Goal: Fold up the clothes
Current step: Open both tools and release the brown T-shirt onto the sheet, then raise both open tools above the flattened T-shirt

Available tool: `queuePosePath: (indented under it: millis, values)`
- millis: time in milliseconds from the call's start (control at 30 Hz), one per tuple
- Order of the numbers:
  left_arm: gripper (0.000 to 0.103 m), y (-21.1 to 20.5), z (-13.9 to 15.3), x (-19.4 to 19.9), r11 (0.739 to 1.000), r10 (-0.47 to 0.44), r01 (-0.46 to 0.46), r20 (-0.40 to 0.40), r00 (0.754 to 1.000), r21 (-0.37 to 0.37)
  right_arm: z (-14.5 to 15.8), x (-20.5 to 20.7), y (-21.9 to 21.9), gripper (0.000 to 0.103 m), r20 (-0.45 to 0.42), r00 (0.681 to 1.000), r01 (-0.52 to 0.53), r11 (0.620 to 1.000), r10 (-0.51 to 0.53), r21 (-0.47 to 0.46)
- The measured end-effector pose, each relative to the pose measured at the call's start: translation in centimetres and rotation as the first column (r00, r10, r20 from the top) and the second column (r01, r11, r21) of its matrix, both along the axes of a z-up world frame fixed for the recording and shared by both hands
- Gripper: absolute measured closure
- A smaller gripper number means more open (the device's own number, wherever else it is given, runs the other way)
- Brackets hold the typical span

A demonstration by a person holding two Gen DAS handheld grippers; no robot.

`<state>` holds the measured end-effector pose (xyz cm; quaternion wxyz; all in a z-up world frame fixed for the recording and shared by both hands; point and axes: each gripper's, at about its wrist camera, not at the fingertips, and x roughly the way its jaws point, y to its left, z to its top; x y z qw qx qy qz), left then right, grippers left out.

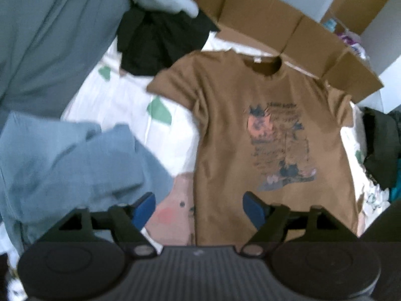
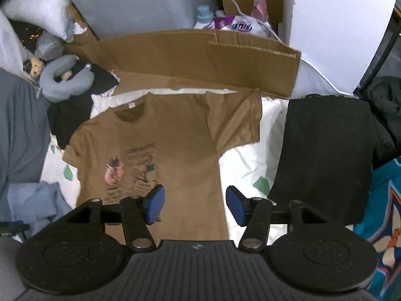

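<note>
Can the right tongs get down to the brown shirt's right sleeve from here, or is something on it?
Probably yes. The right tongs are open and empty above the brown T-shirt, and the sleeve lies flat and uncovered on the white sheet. The folded black garment sits clear to its side.

— We see a brown T-shirt [image 2: 175,135] of soft matt knit cloth, its printed picture faded and flat.
— And under it we have a white bedsheet [image 2: 245,160], smooth matt cloth. Behind stands a cardboard box [image 2: 200,52], dull rough paper board with ragged edges.
— We note the right gripper [image 2: 195,203] in matt black plastic, ribbed on top, with blue rubbery-looking pads [image 2: 155,203] and shiny metal pivots.
— The folded black garment [image 2: 323,150] looks dense and matt.
</note>
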<state>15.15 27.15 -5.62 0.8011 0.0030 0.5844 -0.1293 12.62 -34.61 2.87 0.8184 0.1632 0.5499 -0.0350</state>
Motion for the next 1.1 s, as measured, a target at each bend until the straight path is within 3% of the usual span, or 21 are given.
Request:
queuePosePath:
  millis: [333, 533, 800, 933, 1100]
  values:
    - [0.021, 0.0, 6.7, 3.8, 0.998, -0.060, 0.062, 0.116, 0.991, -0.011, 7.8, -0.2, 3.1, 0.041, 0.065, 0.997, 0.034, 0.999, -0.034, -0.008]
    - [0.021, -1.1, 11.3, 5.3, 0.988, -0.142, 0.150, 0.165, 0.976, -0.037, 10.2, -1.7, 4.1, 0.041, 0.075, 0.995, 0.073, 0.997, -0.073, -0.008]
    - [0.018, -2.8, 16.3, 6.2, 0.973, -0.227, 0.232, 0.206, 0.952, 0.001, 12.1, -3.5, 5.4, 0.041, 0.087, 0.994, 0.059, 0.998, -0.059, 0.002]
    - [0.018, -4.1, 17.5, 7.1, 0.971, -0.237, 0.237, 0.202, 0.950, 0.021, 11.8, -3.3, 5.2, 0.041, 0.089, 0.995, 0.047, 0.999, -0.046, -0.004]
    - [0.018, -6.0, 18.2, 9.0, 0.982, -0.187, 0.190, 0.183, 0.965, 0.001, 9.9, -2.1, 3.9, 0.041, 0.097, 0.995, 0.000, 1.000, -0.003, 0.029]
